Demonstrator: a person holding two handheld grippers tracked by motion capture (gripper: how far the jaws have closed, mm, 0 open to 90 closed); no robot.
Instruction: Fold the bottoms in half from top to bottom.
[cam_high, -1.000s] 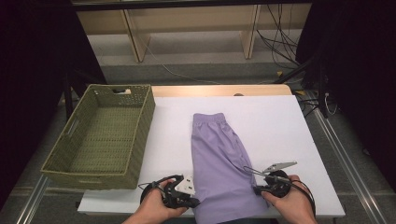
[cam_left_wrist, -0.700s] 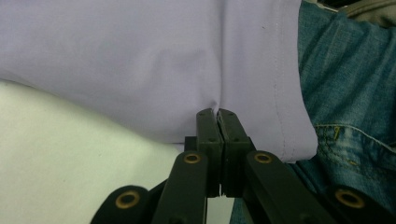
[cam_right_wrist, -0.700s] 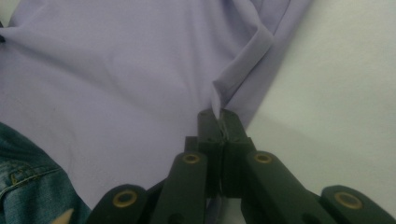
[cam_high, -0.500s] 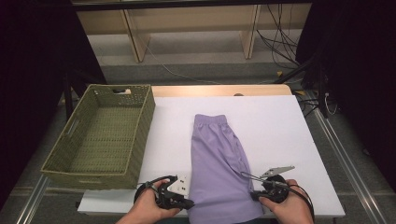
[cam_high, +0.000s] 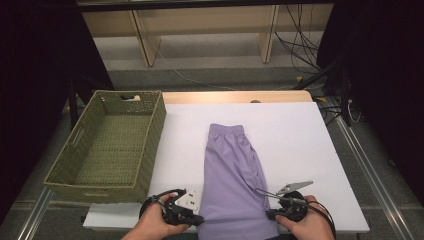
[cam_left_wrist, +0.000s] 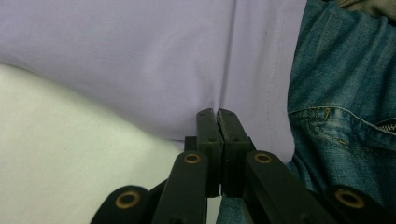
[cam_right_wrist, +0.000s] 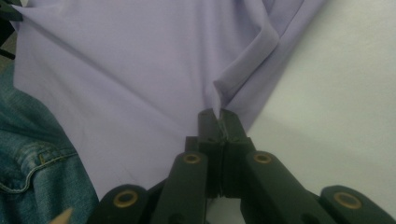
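A pair of lilac trousers lies folded lengthwise down the white table, waistband at the far end, legs reaching the near edge. My left gripper is at the cloth's left near edge and my right gripper at its right near edge. In the left gripper view the jaws of the left gripper are shut on the lilac cloth. In the right gripper view the right gripper pinches a raised fold of the trousers.
An empty green woven basket stands on the table's left side. The person's blue jeans show past the near table edge. Wooden shelf legs and cables lie on the floor beyond the far edge.
Both hands have drawn slightly back toward the near edge, and the cloth's near end has followed them. Both grippers stay shut on the cloth.
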